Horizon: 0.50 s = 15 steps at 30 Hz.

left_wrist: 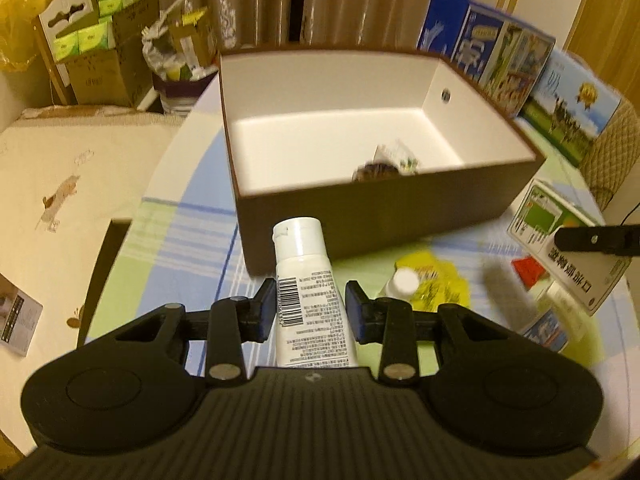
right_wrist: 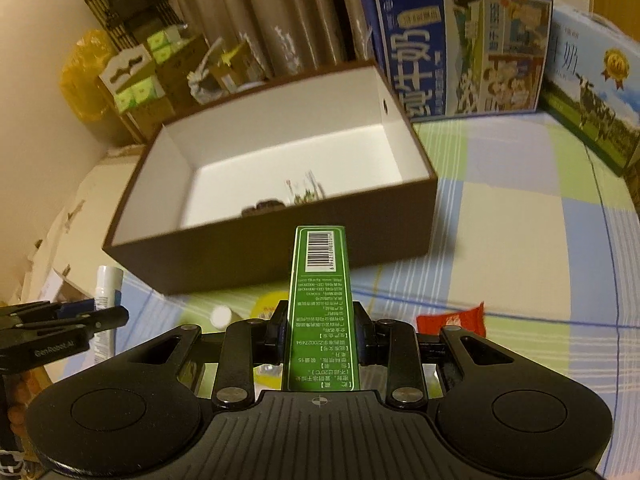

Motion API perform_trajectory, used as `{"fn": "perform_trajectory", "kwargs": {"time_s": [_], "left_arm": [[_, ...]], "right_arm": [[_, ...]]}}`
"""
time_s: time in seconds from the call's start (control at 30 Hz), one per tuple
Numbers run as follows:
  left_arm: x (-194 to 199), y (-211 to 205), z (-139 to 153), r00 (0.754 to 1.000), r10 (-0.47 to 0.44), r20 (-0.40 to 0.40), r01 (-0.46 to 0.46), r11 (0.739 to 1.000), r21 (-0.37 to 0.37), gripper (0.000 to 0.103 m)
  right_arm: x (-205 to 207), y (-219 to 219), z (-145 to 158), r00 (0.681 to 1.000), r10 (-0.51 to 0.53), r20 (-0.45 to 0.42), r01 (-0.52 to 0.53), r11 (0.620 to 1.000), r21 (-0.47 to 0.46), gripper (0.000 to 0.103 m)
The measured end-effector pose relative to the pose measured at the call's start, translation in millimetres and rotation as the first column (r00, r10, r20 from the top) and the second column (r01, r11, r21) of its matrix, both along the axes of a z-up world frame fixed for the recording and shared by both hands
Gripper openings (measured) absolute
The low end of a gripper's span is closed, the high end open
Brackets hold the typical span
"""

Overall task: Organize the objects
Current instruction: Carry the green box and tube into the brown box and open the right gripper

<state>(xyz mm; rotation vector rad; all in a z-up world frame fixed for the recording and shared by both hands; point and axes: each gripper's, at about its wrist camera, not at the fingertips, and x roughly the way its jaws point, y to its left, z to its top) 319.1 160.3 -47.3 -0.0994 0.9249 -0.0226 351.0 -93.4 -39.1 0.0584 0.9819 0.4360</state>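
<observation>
Milk cartons point(right_wrist: 460, 52) against curtains point(left_wrist: 260, 0); cardboard boxes point(left_wrist: 104, 68) far left.

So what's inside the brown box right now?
Inside the brown box, near its front wall, lie a small white printed packet and a dark round thing. The front wall hides their lower parts; the visible floor is otherwise bare.

I see a table point(right_wrist: 520, 200) under a blue-green checked cloth, carrying an open brown box point(left_wrist: 400, 208) with milk cartons point(right_wrist: 460, 48) behind it. In front lie a yellow packet point(left_wrist: 436, 280), a small white-capped bottle point(left_wrist: 402, 282) and a red sachet point(right_wrist: 452, 320).
</observation>
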Motion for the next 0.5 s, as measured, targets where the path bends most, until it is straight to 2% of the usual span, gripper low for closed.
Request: {"fn": "perform_trajectory", "kwargs": {"time_s": [0.23,0.5], "left_arm": [[11.7,1.1,32.6,0.998,-0.001,0.07,0.003,1.0,-0.023,0.031],[52.7,4.2,59.4,0.989,0.025,0.146,-0.021,0.999,-0.025,0.031]], "right_arm": [[8.9,-1.6,21.4,0.998,0.007,0.062,-0.01,0.999,0.035,0.027],[41.0,10.4,40.7,0.99,0.028,0.137,-0.034,0.999,0.041,0.027]]}}
